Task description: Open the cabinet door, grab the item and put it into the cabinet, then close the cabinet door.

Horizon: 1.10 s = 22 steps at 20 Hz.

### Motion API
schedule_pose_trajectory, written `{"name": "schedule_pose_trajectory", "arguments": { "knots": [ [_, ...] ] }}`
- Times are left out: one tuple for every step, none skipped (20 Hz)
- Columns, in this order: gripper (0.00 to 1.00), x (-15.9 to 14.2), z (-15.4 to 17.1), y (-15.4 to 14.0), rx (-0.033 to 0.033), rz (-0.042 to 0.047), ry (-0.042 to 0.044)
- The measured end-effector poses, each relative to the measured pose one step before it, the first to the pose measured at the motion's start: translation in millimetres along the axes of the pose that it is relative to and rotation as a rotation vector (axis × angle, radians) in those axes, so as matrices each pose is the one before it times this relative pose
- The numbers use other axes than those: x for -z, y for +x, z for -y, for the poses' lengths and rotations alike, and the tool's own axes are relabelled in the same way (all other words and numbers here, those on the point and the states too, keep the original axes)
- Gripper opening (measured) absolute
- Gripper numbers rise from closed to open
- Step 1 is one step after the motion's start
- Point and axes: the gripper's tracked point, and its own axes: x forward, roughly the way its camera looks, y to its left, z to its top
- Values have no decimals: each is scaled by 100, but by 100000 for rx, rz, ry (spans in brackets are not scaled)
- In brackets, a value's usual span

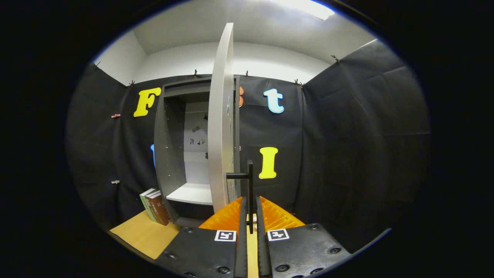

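Gripper (251, 220) fingers are drawn close together around the vertical bar of the door handle (250, 189), which stands in the narrow gap between them; both appear to press on it, so I judge the handle held. Everything else is best placed relative to the cabinet (170, 154).

Left of the cabinet, leaning beside its lower corner, stand a few books (155, 206) on the table (142, 235); these are likely the item to be stored. They look stiff and moderately heavy, with smooth covers that could slip, so a grip across the spines or the top edge of one volume, squeezing its covers flat, seems soundest.

The cabinet itself is open, dark-walled, with a pale shelf (191, 193) low inside and a light back panel above it. That shelf looks roomy enough for an upright book.

At the cabinet's right side, the cabinet door (222, 123) swings out edge-on toward the gripper, a pale, rigid panel. It should move lightly on its hinges, and the handle's bar, projecting on a short stem from the door's lower part, is the natural hold. The opening step seems largely done; letting go and reaching left for the books would follow.
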Motion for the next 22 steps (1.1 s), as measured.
{"name": "schedule_pose_trajectory", "arguments": {
  "knots": [
    [15, -216, -413, -503, 49, 1058, -566],
    [15, -383, -441, -581, -209, 1027, 80],
    [15, -567, -525, -632, -214, 1295, 467],
    [15, -844, -583, -683, -538, 1935, 257],
    [15, -738, -774, -426, -893, 2263, -181],
    [15, -614, -940, -456, -1445, 1729, -533],
    [15, -117, -1041, -140, -1779, 1029, -335],
    [14, -80, -1208, -133, -2508, -1, 233],
    [14, 152, -1379, 60, -2464, -861, 680],
    [14, 438, -1371, 95, -2627, -1447, 818],
    [14, 666, -1366, 178, -3005, -2021, 568],
    [14, 821, -1264, 266, -2020, -2225, 36],
    [18, 889, -1242, 399, -3310, -3124, -767],
    [21, 938, -1348, 385, -2211, -2215, -677],
    [24, 892, -1108, 502, -2078, -1669, 51],
    [27, 792, -1163, 569, -1814, -1518, 565],
    [31, 963, -762, 658, -656, -1725, 628],
    [36, 1157, -604, 544, -498, -2757, 1247],
    [40, 1470, -759, 734, -494, -3560, 1560],
    [45, 1623, -647, 1070, 477, -3746, 1052],
    [48, 1572, -331, 760, 754, -4086, 610],
    [50, 1786, -302, 887, 906, -4277, 207]
  ]
}}
